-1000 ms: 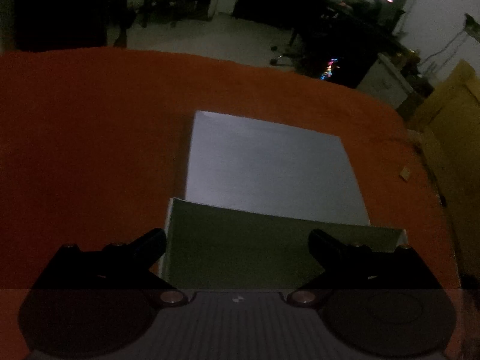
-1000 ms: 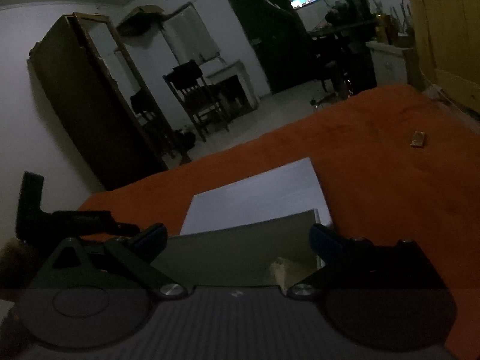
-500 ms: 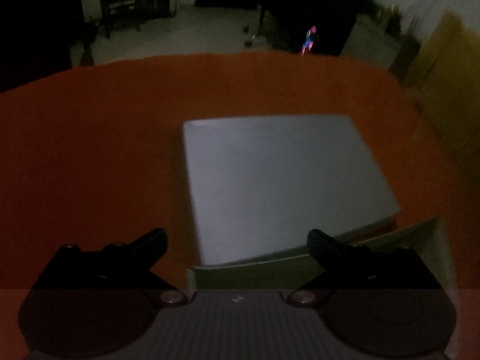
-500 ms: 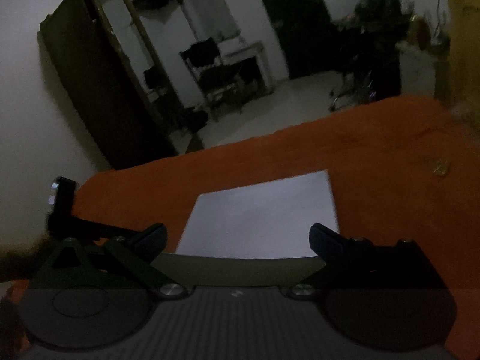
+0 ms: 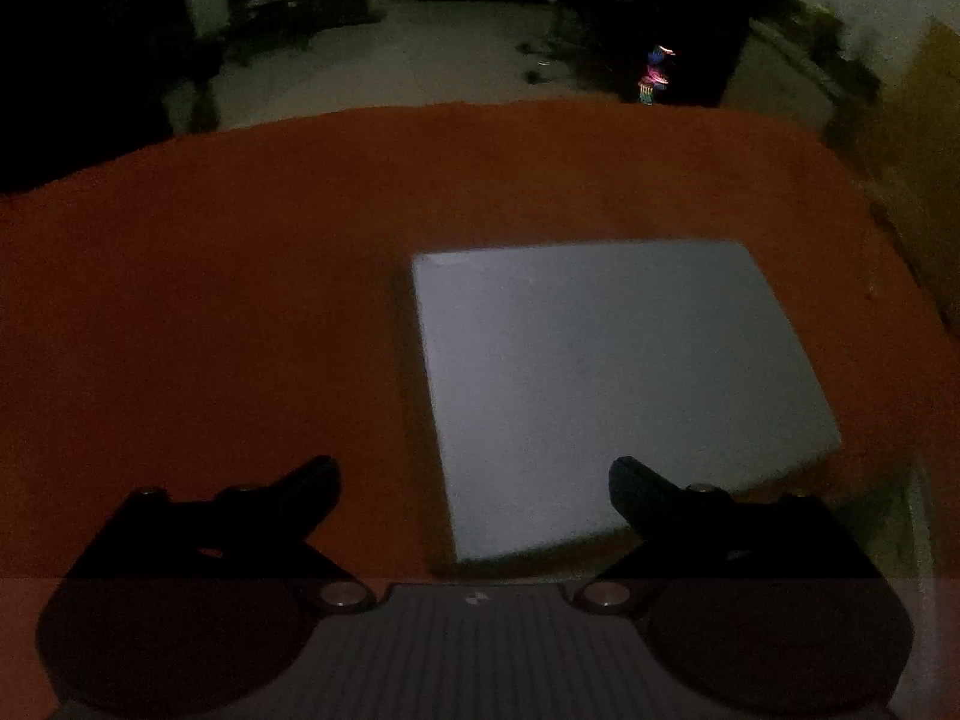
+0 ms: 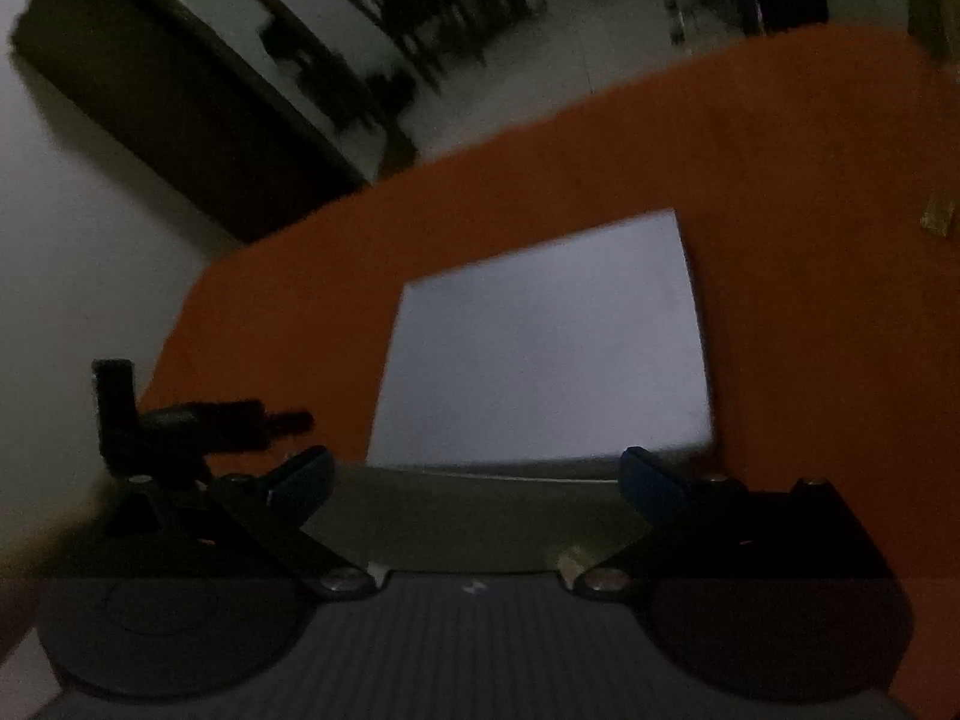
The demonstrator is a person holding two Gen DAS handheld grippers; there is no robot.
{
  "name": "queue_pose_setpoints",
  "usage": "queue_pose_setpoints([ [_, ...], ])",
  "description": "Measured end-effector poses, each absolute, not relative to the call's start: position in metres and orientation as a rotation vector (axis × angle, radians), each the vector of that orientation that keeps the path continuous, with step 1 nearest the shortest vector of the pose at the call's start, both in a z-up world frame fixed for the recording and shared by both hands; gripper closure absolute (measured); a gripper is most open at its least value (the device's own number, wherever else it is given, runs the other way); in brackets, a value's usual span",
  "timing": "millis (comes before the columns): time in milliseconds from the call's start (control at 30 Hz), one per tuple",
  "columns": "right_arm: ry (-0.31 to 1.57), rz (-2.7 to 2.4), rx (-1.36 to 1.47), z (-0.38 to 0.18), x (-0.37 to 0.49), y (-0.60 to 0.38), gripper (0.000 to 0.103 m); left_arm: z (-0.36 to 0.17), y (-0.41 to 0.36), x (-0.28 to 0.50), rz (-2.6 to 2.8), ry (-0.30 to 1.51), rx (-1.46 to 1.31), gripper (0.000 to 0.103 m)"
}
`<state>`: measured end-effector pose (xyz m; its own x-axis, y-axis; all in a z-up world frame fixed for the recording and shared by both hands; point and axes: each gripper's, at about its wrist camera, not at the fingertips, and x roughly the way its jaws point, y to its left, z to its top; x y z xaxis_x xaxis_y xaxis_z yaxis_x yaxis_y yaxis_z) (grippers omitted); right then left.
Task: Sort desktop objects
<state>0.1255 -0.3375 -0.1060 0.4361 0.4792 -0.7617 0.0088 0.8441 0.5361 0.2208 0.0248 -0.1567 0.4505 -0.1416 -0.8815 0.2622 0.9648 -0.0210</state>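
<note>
One white pad [image 5: 606, 384] – one green sheet [image 6: 456, 516].

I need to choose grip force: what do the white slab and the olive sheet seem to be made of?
White slab: likely paper or card, matte, thin crisp edges. Olive sheet: thin card or plastic, smooth with a faint sheen; dim light leaves it uncertain. Both lie on an orange cloth.

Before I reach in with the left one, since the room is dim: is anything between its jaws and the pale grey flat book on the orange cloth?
Nothing visible. The left gripper stands open over bare orange cloth, the pale grey flat book just ahead.
</note>
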Motion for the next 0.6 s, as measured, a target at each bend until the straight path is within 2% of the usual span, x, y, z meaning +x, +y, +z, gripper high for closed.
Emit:
queue_pose_setpoints([
  [100,1.173,0.232,0.505,-0.110,0.148,-0.352,0.000,-0.160,0.017,0.221,-0.237,1.066,0.202,0.006],
  [367,1.083,0.175,0.271,-0.094,0.196,-0.368,0.000,-0.163,0.020,0.230,-0.223,1.104,0.151,0.002],
  [600,1.145,0.173,0.340,-0.136,0.238,-0.367,0.000,-0.176,0.007,0.248,-0.226,1.101,0.239,0.001],
])
